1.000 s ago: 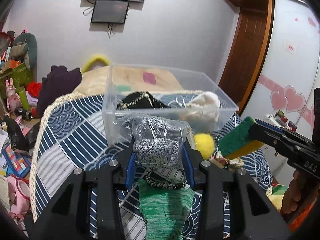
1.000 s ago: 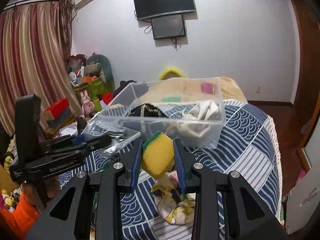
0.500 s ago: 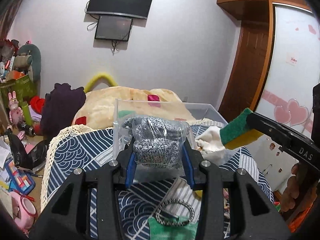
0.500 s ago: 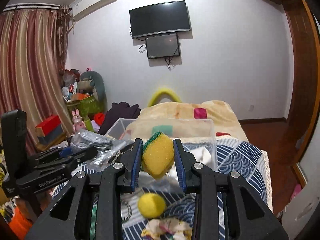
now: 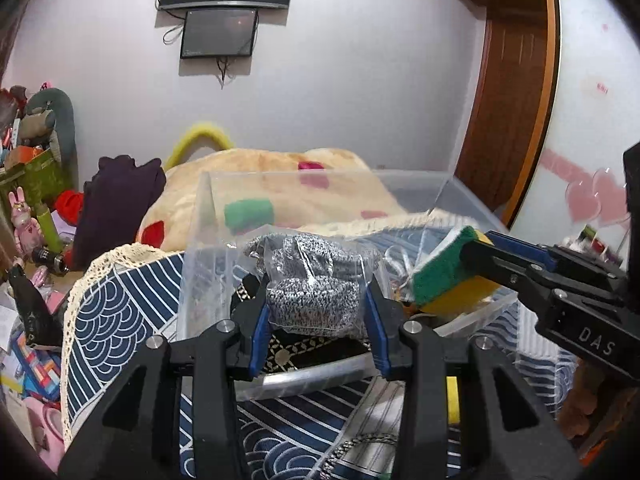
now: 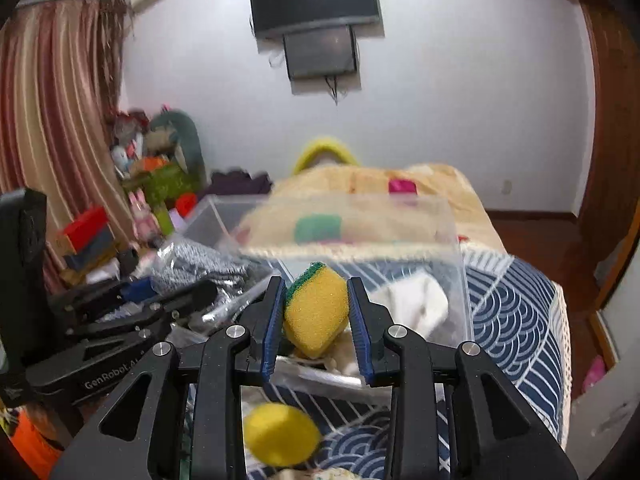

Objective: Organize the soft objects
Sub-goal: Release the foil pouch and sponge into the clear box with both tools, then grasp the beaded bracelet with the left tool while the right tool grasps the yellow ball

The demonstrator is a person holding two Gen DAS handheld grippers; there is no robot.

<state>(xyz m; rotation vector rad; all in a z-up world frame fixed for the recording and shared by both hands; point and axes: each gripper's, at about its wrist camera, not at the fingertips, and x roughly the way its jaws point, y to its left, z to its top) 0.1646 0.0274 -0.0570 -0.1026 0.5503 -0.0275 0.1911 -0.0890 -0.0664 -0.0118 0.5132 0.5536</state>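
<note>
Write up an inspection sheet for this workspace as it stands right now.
Surface: bed under a navy wave-pattern quilt with a cream lace edge.
Job's things: clear plastic bin on the quilt, holding a white cloth and a black item with gold trim; bagged grey knit; yellow-green sponge.
Clutter: yellow ball on the quilt in front of the bin; toys and boxes piled at the left.
Grippers: left gripper shut on the bagged grey knit; right gripper shut on the sponge, both at the bin.
Cables: loose wires hang under the wall screens.
Surroundings: striped curtain, wooden door.
</note>
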